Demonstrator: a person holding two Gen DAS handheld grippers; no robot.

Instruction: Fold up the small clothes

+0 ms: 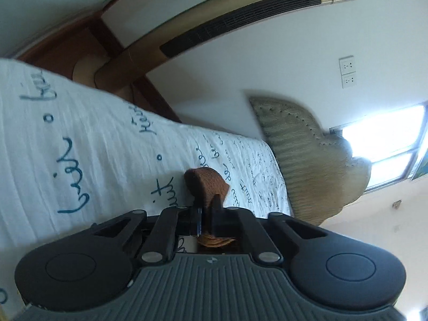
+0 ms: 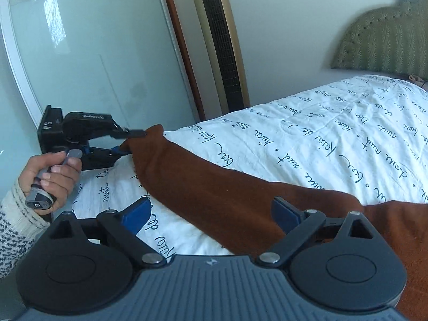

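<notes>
A brown cloth (image 2: 214, 184) lies stretched across the white bed (image 2: 307, 133) with blue script on it. My left gripper (image 1: 207, 215) is shut on one end of the brown cloth (image 1: 207, 184), with the view rolled on its side. The right wrist view shows that left gripper (image 2: 131, 141) pinching the cloth's far corner just above the bed. My right gripper (image 2: 214, 214) is open, its blue pads (image 2: 137, 214) spread either side of the cloth, which runs between and under them.
A gold tower fan (image 2: 219, 42) stands against the wall beyond the bed. A frosted glass sliding door (image 2: 88, 48) is at left. A green padded headboard (image 2: 382, 40) is at far right. Wall sockets (image 1: 347, 72) show in the left wrist view.
</notes>
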